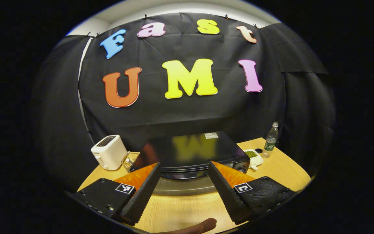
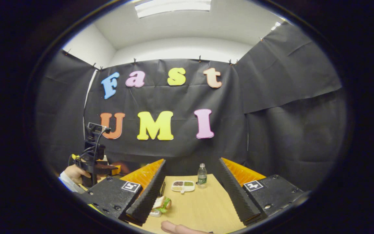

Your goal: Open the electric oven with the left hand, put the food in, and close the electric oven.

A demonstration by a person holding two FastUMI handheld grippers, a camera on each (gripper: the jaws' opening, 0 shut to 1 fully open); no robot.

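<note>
Left tongs: my left gripper (image 1: 183,191) is wide open, with nothing between its fingers. It hangs over the table (image 1: 180,211), just in front of the oven.
Right tongs: my right gripper (image 2: 190,195) is wide open too, and holds nothing.
Food: a sandwich (image 2: 162,204) lies on the table just beside my right gripper's left finger. I think it is soft and light, so I should pinch it gently across its sides or it will squash and fall apart.
Oven: a black oven (image 1: 190,152) sits in the middle of the table, right ahead of my left gripper. Its door looks shut. I cannot make out the handle well; I think it is the bar along the front top edge. I would take hold there. I think the door is stiff and heavy and swings down.
Other hand: in the right gripper view I see a hand (image 2: 75,174) holding the left gripper farther off.
Farther back: a white toaster (image 1: 109,152), a small basket (image 1: 130,161), a snack tray (image 2: 183,186) and a water bottle (image 2: 202,175).
</note>
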